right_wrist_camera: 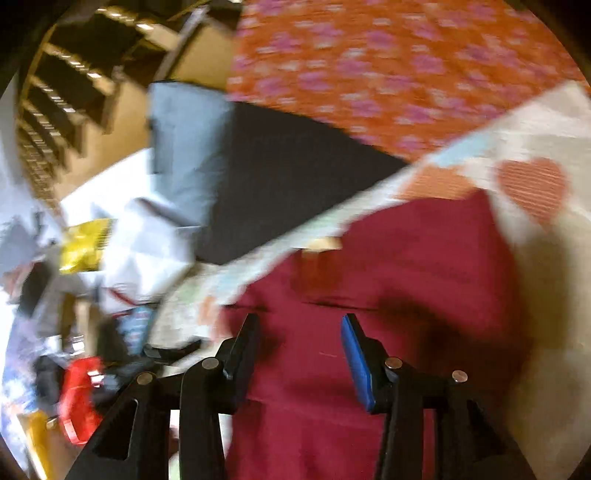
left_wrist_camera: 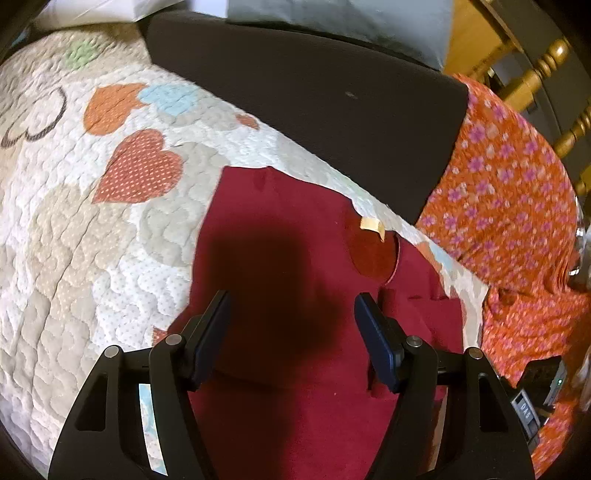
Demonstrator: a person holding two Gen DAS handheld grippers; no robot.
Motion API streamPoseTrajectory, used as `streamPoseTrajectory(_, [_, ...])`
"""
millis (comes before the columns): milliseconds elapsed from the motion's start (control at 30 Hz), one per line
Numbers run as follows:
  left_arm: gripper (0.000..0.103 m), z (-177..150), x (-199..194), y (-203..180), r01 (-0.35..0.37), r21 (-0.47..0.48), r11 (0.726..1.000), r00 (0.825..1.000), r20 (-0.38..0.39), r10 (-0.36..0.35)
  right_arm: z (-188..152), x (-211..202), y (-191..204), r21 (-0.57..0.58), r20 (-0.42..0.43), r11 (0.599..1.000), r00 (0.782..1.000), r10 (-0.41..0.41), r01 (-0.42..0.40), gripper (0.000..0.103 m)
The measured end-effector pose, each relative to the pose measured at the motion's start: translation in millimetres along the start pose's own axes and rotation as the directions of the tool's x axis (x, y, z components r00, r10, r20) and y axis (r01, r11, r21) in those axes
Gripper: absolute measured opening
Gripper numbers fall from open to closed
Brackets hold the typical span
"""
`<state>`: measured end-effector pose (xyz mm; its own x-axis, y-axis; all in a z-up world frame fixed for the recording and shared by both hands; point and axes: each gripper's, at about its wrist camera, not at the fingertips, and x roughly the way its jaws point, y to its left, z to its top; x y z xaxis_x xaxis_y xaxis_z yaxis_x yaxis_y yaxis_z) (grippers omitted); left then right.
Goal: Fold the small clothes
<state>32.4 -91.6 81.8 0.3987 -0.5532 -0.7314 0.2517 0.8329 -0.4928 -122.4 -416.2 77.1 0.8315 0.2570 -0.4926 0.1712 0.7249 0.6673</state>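
Observation:
A dark red small garment lies flat on a quilted bedspread with heart patches. Its neck opening with a pale label points toward the far right. My left gripper is open and empty, just above the garment's middle, casting a shadow on it. In the right wrist view, which is motion-blurred, the same red garment fills the lower middle. My right gripper is open and empty above it.
An orange cloth with pink flowers lies at the right. A black cushion and a grey pillow lie beyond the garment. Wooden spindles stand at the far right. Cluttered items, including a red object, show at the left of the right wrist view.

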Motion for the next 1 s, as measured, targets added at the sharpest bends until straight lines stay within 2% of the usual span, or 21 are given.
streamPoseTrajectory(33, [0.069, -1, 2, -2, 0.000, 0.006, 1.000, 1.000, -0.007, 0.000, -3, -2, -5, 0.006, -0.018, 1.000, 1.000, 0.002, -0.002, 0.043])
streamPoseTrajectory(133, [0.069, -2, 5, -4, -0.011, 0.016, 1.000, 1.000, -0.025, 0.011, -9, 2, -15, 0.012, -0.053, 0.991, 0.990, -0.132, 0.133, 0.043])
streamPoseTrajectory(167, [0.069, -1, 3, -4, -0.026, 0.022, 0.999, 0.999, -0.021, 0.026, -12, 6, -18, 0.011, -0.071, 0.989, 0.986, -0.149, 0.151, 0.043])
streamPoseTrajectory(200, [0.069, 0, 1, -4, -0.036, 0.025, 0.999, 0.999, -0.012, 0.036, -14, 12, -18, 0.008, -0.091, 0.991, 0.987, -0.132, 0.133, 0.040])
streamPoseTrajectory(233, [0.069, 1, -2, -4, -0.045, 0.028, 0.999, 0.999, -0.001, 0.045, -16, 19, -17, -0.002, -0.110, 0.992, 0.986, -0.125, 0.125, 0.029])
streamPoseTrajectory(267, [0.069, 4, -8, -2, -0.049, 0.026, 0.998, 0.999, 0.017, 0.049, -17, 26, -13, -0.023, -0.133, 0.992, 0.983, -0.130, 0.128, 0.013])
streamPoseTrajectory(300, [0.069, 6, -12, 0, -0.045, 0.022, 0.999, 0.999, 0.027, 0.044, -17, 32, -6, -0.043, -0.142, 0.992, 0.982, -0.121, 0.116, 0.013])
streamPoseTrajectory(400, [0.069, 13, -24, 6, -0.012, -0.003, 1.000, 0.998, 0.055, 0.012, -12, 45, 31, -0.109, -0.138, 0.994, 0.990, -0.025, 0.010, 0.012])
streamPoseTrajectory(433, [0.069, 14, -27, 8, 0.000, -0.007, 1.000, 0.998, 0.062, 0.000, -10, 49, 45, -0.115, -0.131, 0.992, 0.991, 0.032, -0.047, 0.012])
streamPoseTrajectory(500, [0.070, 17, -26, 14, 0.028, -0.020, 0.999, 0.998, 0.064, -0.026, -5, 62, 72, -0.107, -0.123, 0.977, 0.978, 0.171, -0.184, 0.012])
streamPoseTrajectory(567, [0.072, 18, -19, 22, 0.054, -0.056, 0.997, 0.998, 0.040, -0.052, -5, 82, 93, -0.084, -0.154, 0.950, 0.945, 0.287, -0.302, 0.013])
streamPoseTrajectory(600, [0.072, 18, -16, 25, 0.065, -0.072, 0.995, 0.998, 0.028, -0.063, -6, 89, 98, -0.065, -0.170, 0.947, 0.938, 0.301, -0.315, 0.017])
streamPoseTrajectory(633, [0.072, 18, -13, 27, 0.074, -0.089, 0.993, 0.997, 0.017, -0.073, -7, 90, 100, -0.054, -0.170, 0.944, 0.935, 0.312, -0.325, 0.023])
streamPoseTrajectory(667, [0.072, 18, -9, 30, 0.083, -0.109, 0.991, 0.997, 0.005, -0.083, -8, 87, 98, -0.043, -0.153, 0.938, 0.930, 0.335, -0.345, 0.038])
streamPoseTrajectory(700, [0.072, 18, -5, 33, 0.089, -0.127, 0.988, 0.996, -0.007, -0.091, -8, 81, 95, -0.034, -0.137, 0.935, 0.928, 0.346, -0.353, 0.046])
streamPoseTrajectory(733, [0.072, 18, -3, 34, 0.097, -0.137, 0.986, 0.995, -0.015, -0.100, -10, 76, 91, -0.035, -0.126, 0.933, 0.928, 0.351, -0.357, 0.046])
streamPoseTrajectory(900, [0.072, 14, 6, 33, 0.098, -0.146, 0.984, 0.993, -0.057, -0.107, -21, 47, 58, -0.032, -0.136, 0.959, 0.952, 0.274, -0.280, 0.046])
streamPoseTrajectory(1000, [0.072, 11, 12, 27, 0.079, -0.121, 0.990, 0.993, -0.078, -0.089, -24, 25, 35, -0.045, -0.120, 0.979, 0.974, 0.191, -0.197, 0.046])
